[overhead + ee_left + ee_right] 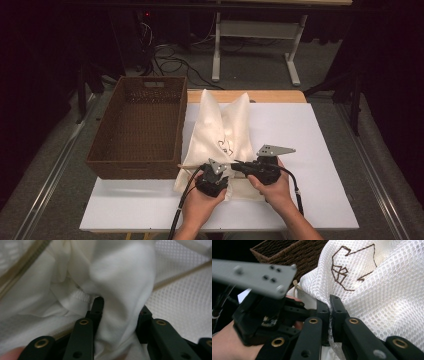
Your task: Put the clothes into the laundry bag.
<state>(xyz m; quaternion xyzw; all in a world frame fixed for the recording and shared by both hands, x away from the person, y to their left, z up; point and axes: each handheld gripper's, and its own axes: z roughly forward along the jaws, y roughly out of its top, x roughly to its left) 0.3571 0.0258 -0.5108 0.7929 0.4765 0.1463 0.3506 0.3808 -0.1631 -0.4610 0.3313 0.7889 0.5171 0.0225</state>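
Mesh bag: the white mesh laundry bag (220, 135) lay on the white table (310, 150), just right of the basket, its two far corners poking up and its near end under both of your grippers
Bag marking: a brown stitched outline (348, 267) sat on the mesh, seen close in the right gripper view
Bag edge: a tan zip band (20, 272) ran along the mesh at the upper left of the left gripper view
White garment: a soft white cloth (120, 280) with a stitched hem (80, 295) bulged at the bag's near end, mesh showing beside it on the right
Left gripper: your left gripper (214, 178) was at the bag's near end, jaws part way apart with a fold of the white garment standing between them; the fold filled the gap and looked pinched, though the picture was too soft for you to be sure how firmly
Right gripper: your right gripper (329, 312) had its jaws drawn together on a thin edge of the mesh bag, the two tips almost meeting with the net caught between
Hands: your two hands met at the near end of the bag, the left gripper just beside the right one, close enough that its grey plate (254, 277) crossed the right gripper view
Basket: the brown wicker basket (140, 125) stood on the left part of the table, its long side touching or just beside the bag
Drawstring: a tan cord end (295, 286) hung at the bag's edge near the basket
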